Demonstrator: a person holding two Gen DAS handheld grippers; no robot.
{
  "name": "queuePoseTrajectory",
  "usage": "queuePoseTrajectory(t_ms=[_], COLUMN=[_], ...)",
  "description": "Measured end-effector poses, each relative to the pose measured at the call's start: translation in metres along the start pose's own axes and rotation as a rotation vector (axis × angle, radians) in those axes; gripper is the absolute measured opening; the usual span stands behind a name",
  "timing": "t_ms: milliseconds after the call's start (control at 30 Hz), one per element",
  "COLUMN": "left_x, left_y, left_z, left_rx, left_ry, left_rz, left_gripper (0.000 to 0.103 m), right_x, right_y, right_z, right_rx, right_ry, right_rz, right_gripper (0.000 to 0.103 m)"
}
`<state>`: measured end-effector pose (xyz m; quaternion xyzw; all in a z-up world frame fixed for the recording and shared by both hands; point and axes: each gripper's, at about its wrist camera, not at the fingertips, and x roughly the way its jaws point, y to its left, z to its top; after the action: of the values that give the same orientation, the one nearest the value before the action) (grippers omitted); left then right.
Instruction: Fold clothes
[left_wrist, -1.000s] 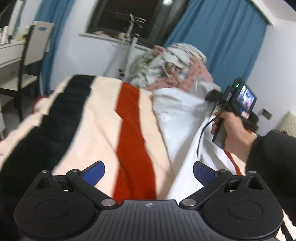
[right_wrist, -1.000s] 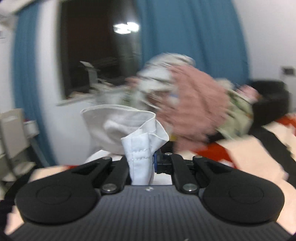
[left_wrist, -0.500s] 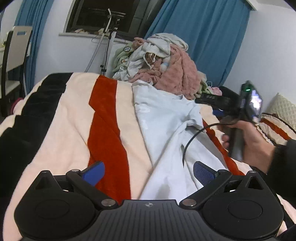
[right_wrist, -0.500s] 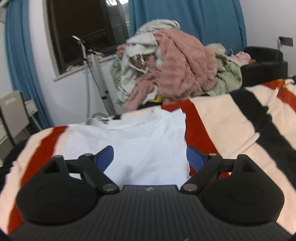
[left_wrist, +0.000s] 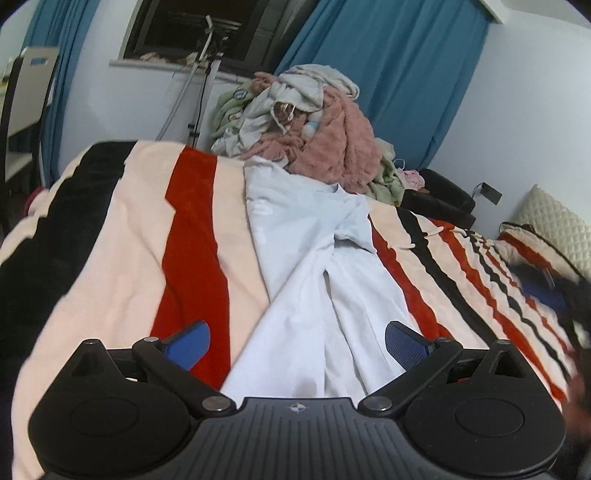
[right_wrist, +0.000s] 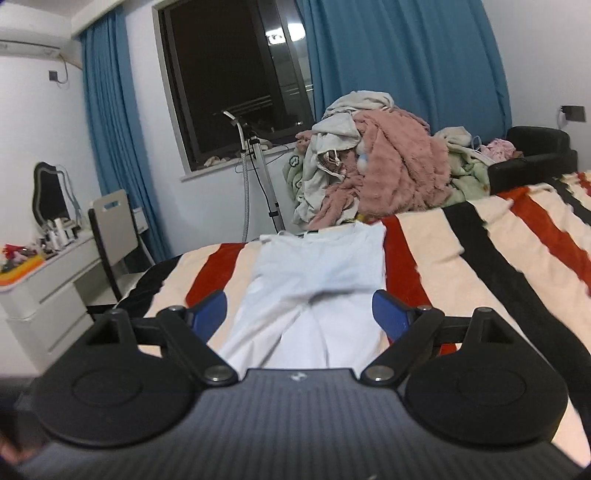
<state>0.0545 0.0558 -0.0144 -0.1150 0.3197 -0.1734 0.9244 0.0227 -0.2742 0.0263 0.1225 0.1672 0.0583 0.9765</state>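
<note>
A white T-shirt (left_wrist: 314, 273) lies spread lengthwise on the striped blanket (left_wrist: 122, 251) of the bed, one sleeve folded over near its far end. In the right wrist view the T-shirt (right_wrist: 317, 273) runs straight ahead on the blanket (right_wrist: 461, 266). My left gripper (left_wrist: 297, 341) is open and empty, above the shirt's near end. My right gripper (right_wrist: 299, 312) is open and empty, also above the shirt's near end.
A pile of unfolded clothes (left_wrist: 317, 125) with a pink fluffy garment sits at the bed's far end, also in the right wrist view (right_wrist: 380, 162). A garment steamer stand (right_wrist: 255, 173), a chair (right_wrist: 110, 229) and a white desk (right_wrist: 48, 280) stand left. A pillow (left_wrist: 554, 229) lies right.
My right gripper let go of the white shirt, opened and drew back. The shirt now lies flat on the blanket. The right hand left the left wrist view.
</note>
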Motion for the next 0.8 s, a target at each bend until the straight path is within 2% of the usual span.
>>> queuePoseTrajectory(t_ms=[67,167,233,333,433,467,533,633,700,767,800], left_x=[-0.007,-0.015,-0.016,-0.009,0.006,0.010,0.014,0.018,0.015,0.008,0.000], left_y=[0.006,0.026,0.041,0.053,0.052,0.051,0.047,0.044,0.043,0.043,0.043], left_z=[-0.002,-0.008,-0.013,-0.022,-0.033,-0.036,-0.039,-0.043,-0.043,-0.043,-0.042], left_rx=[-0.033,-0.134,-0.214,-0.263,-0.220,-0.204,-0.179,-0.165,-0.170,-0.180,-0.196], left_ry=[0.019,0.061,0.106,0.187,0.290,0.316,0.335,0.349,0.335,0.306,0.267], left_rz=[0.002,0.032,0.069,0.150,0.231,0.236,0.255,0.293,0.277,0.248,0.208], left_gripper=[0.099,0.094,0.085,0.077,0.072,0.067,0.063,0.043,0.030,0.002,0.002], right_x=[-0.031,-0.060,-0.061,-0.058,-0.057,-0.056,-0.055,-0.058,-0.059,-0.057,-0.057], right_y=[-0.005,-0.021,-0.031,-0.042,-0.045,-0.046,-0.049,-0.057,-0.062,-0.065,-0.066], right_z=[-0.019,-0.044,-0.048,-0.045,-0.049,-0.050,-0.053,-0.055,-0.055,-0.055,-0.055], right_rx=[0.026,0.092,0.143,0.204,0.235,0.240,0.260,0.303,0.322,0.341,0.348], right_ry=[0.008,0.045,0.071,0.062,0.064,0.067,0.073,0.074,0.074,0.080,0.080], right_rz=[-0.021,-0.066,-0.097,-0.071,-0.065,-0.066,-0.064,-0.047,-0.043,-0.048,-0.048], right_gripper=[0.087,0.087,0.087,0.087,0.087,0.087,0.087,0.087,0.087,0.087,0.087])
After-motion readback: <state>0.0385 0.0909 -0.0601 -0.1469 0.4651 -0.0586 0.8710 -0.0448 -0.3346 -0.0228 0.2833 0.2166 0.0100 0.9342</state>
